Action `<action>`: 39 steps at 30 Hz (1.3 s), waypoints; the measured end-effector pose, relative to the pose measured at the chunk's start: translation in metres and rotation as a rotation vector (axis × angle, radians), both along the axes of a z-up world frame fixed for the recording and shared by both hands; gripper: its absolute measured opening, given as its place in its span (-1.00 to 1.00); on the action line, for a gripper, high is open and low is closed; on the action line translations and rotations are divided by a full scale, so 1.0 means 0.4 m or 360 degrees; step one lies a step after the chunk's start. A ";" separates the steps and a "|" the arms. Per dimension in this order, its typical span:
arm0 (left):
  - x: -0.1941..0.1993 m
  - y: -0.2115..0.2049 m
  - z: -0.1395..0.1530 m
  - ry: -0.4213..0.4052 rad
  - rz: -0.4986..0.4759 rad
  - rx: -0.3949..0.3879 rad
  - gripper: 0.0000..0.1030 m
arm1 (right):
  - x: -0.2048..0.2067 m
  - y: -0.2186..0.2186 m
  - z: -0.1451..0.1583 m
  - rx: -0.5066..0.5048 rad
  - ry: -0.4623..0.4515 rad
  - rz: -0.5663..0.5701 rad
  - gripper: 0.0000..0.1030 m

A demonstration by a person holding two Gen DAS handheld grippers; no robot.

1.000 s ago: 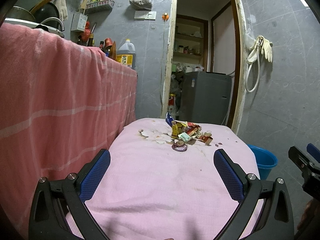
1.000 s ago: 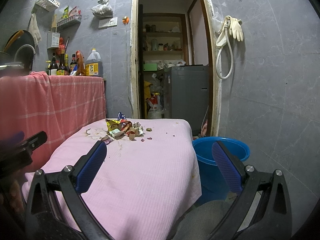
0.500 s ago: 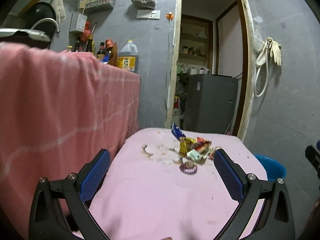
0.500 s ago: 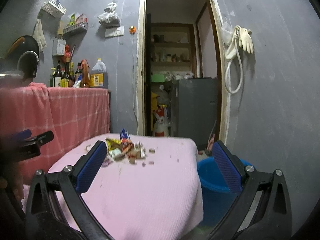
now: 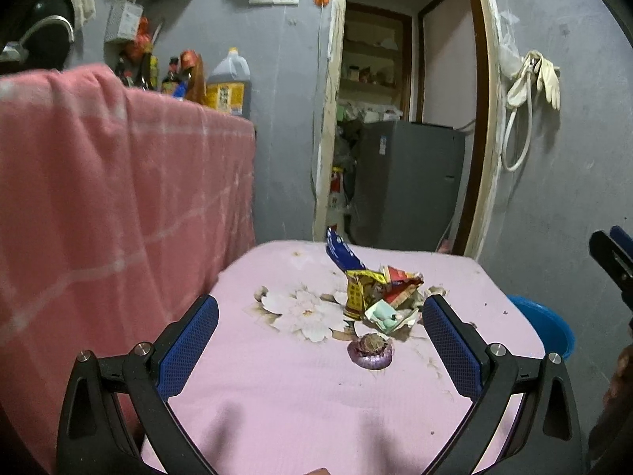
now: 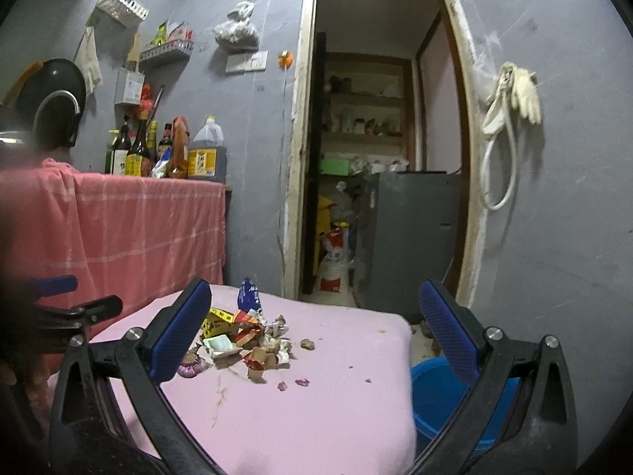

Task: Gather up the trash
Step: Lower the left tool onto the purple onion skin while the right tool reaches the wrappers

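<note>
A pile of crumpled wrappers [image 5: 381, 293] lies on the pink-covered table [image 5: 277, 396], with a purple onion scrap [image 5: 370, 351] in front of it. The pile also shows in the right wrist view [image 6: 245, 336], with small scraps [image 6: 302, 382] scattered beside it. My left gripper [image 5: 320, 328] is open and empty, over the table just short of the pile. My right gripper [image 6: 314, 328] is open and empty, over the table's right part, with the pile near its left finger. A blue bucket [image 6: 443, 399] stands on the floor to the right of the table.
A pink cloth-covered counter [image 5: 99, 198] rises on the left, with bottles [image 6: 158, 150] on top. A doorway [image 6: 379, 138] with a grey appliance [image 6: 407, 233] is behind the table. Gloves and a hose [image 6: 510, 118] hang on the right wall.
Both grippers have moved forward toward the pile, which now looks larger and closer. Both stay open and empty.
</note>
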State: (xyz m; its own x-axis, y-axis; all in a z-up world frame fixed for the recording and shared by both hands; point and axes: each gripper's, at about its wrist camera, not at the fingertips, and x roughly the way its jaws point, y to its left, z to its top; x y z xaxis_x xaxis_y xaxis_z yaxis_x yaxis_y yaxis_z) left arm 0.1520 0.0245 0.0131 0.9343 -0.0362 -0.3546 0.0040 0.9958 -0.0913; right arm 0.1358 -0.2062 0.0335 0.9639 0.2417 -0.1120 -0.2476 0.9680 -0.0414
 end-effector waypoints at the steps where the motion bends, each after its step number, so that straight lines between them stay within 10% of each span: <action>1: 0.016 0.001 -0.008 0.0023 -0.0012 -0.0017 0.97 | 0.020 0.005 -0.009 -0.0002 0.0020 0.0018 1.00; 7: 0.084 0.008 -0.042 0.0166 -0.0049 -0.0058 0.96 | 0.109 0.027 -0.056 -0.0017 0.0137 0.0110 0.95; 14: 0.126 -0.009 -0.074 0.0301 -0.0139 -0.0066 0.79 | 0.197 0.050 -0.115 -0.0052 0.0376 0.0224 0.42; 20: 0.166 -0.030 -0.106 0.0456 -0.0251 -0.0062 0.28 | 0.256 0.059 -0.160 -0.0029 0.0617 0.0320 0.18; 39: 0.234 -0.048 -0.165 0.0717 -0.0409 -0.0150 -0.26 | 0.347 0.127 -0.240 -0.0122 0.0941 0.0439 -0.12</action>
